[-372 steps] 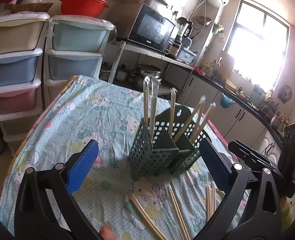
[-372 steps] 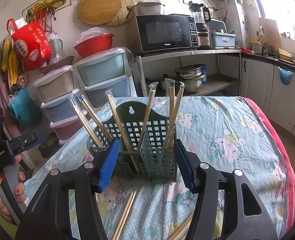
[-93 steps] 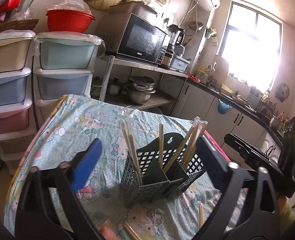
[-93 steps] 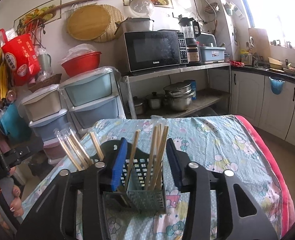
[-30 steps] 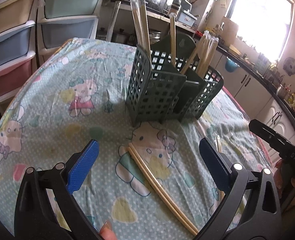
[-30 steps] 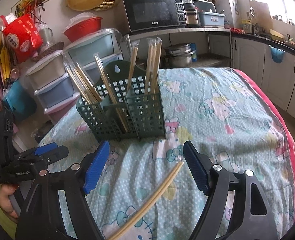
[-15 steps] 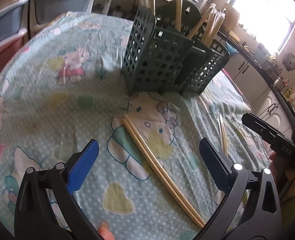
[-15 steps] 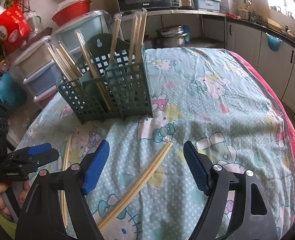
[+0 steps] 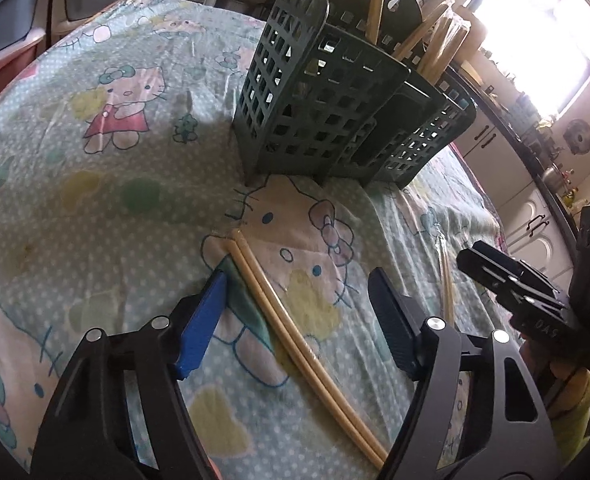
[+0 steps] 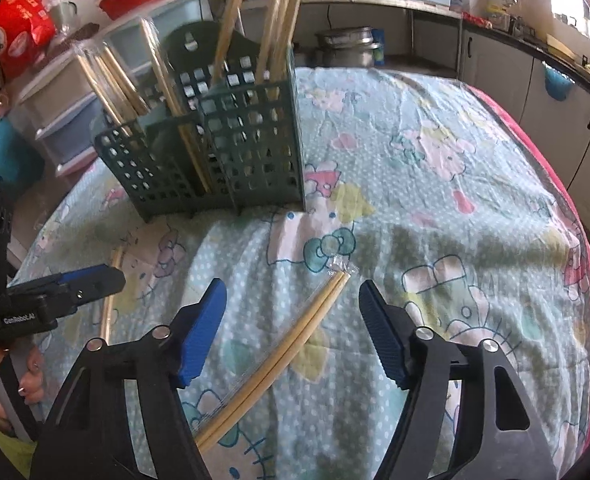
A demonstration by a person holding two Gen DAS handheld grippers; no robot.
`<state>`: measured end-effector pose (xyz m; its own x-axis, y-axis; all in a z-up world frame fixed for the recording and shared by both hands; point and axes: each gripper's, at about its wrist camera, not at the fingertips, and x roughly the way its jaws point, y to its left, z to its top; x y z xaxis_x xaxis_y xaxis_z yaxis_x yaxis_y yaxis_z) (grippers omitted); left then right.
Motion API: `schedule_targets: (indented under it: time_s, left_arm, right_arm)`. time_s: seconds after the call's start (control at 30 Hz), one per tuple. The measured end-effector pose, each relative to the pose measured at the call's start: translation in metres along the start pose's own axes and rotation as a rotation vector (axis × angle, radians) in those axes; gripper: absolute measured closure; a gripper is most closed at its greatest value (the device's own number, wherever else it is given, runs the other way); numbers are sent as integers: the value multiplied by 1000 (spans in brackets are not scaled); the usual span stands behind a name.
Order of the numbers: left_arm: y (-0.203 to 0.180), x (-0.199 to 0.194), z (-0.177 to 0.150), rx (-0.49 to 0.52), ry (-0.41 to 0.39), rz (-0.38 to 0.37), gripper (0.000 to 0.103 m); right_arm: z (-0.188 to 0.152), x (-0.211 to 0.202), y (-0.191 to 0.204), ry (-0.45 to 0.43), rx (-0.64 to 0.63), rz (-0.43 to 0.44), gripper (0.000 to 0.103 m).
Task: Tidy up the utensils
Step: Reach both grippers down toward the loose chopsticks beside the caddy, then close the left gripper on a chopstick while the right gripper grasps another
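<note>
A dark green slotted utensil holder [image 9: 335,112] stands on the table with several wrapped chopstick pairs upright in it; it also shows in the right wrist view [image 10: 219,152]. My left gripper [image 9: 295,312] is open, low over a wrapped chopstick pair [image 9: 295,328] lying between its fingers. My right gripper [image 10: 291,316] is open, low over another wrapped chopstick pair [image 10: 283,356] lying between its fingers. The left gripper shows at the left of the right wrist view [image 10: 75,280], beside its pair [image 10: 109,296].
The table carries a light blue cartoon-print cloth [image 9: 95,184]. Another thin pair [image 9: 447,280] lies by the right gripper's body [image 9: 535,296]. Plastic drawer units [image 10: 67,92] stand behind the table, kitchen cabinets [image 10: 535,76] to the right.
Both grippers have dropped lower and closer to the cloth, each now straddling a chopstick pair. The left gripper's fingers have narrowed from wide open. The holder has not moved.
</note>
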<state>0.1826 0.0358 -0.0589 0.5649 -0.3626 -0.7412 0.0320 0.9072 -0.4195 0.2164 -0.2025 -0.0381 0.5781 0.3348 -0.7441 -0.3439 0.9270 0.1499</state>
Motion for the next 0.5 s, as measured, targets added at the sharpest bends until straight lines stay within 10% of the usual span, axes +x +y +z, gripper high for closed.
schedule_targets:
  time_s: [0.5]
  left_arm:
    - [2, 20, 26, -19, 28, 44, 52]
  right_arm:
    - [19, 43, -24, 129, 122, -18, 60]
